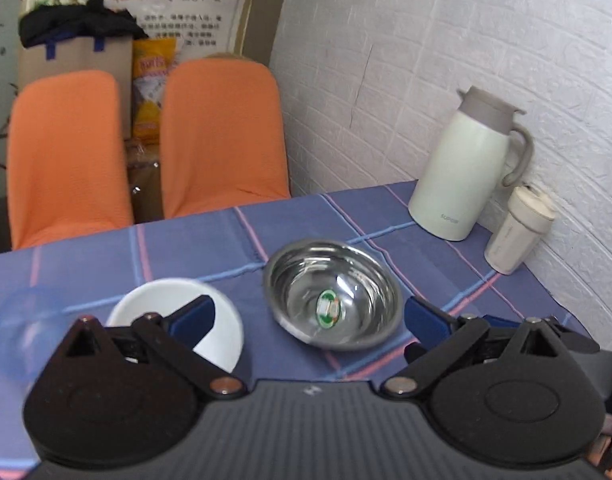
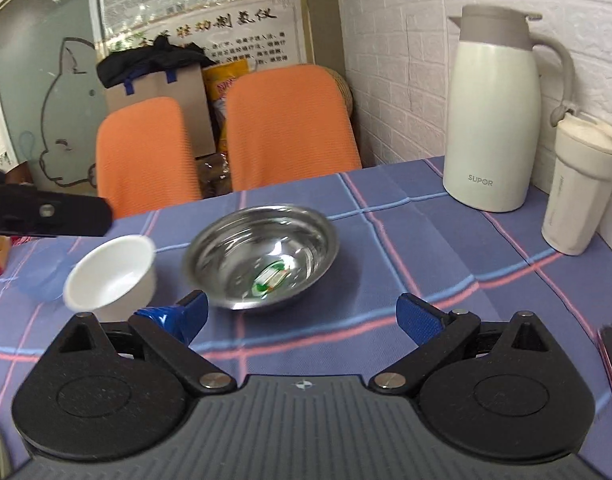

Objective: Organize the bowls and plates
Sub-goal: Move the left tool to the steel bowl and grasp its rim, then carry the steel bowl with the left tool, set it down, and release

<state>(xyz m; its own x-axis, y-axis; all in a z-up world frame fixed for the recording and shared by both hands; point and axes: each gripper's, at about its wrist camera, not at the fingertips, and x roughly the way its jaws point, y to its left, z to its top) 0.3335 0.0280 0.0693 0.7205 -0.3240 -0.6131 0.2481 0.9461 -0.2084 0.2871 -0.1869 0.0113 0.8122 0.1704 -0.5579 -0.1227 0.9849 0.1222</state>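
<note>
I see the steel bowl (image 1: 333, 294) sitting mouth-up on the tabletop (image 1: 226, 236), round, so it has no long axis to speak of. Inside it lies only a green and white sticker (image 1: 328, 309) on the bottom. Just left of the steel bowl stands the white bowl (image 1: 222, 320), also mouth-up and holding nothing I can see; the two look close but apart. Left of the white bowl there is a pale blue translucent dish (image 2: 40, 272), too blurred for me to tell what it holds.

My left gripper (image 1: 307, 316) hovers near the steel bowl with its blue fingers (image 1: 423, 320) spread wide, gripping nothing; one finger overlaps the white bowl in my view, though I cannot tell whether it touches. My right gripper (image 2: 302, 310) also has its fingers (image 2: 419, 316) wide apart and empty, just short of the steel bowl.

Beyond the steel bowl to the right, by the white brick wall (image 1: 425, 60), stand a cream thermos jug (image 1: 463, 172) and a lidded tumbler (image 1: 517, 232).
</note>
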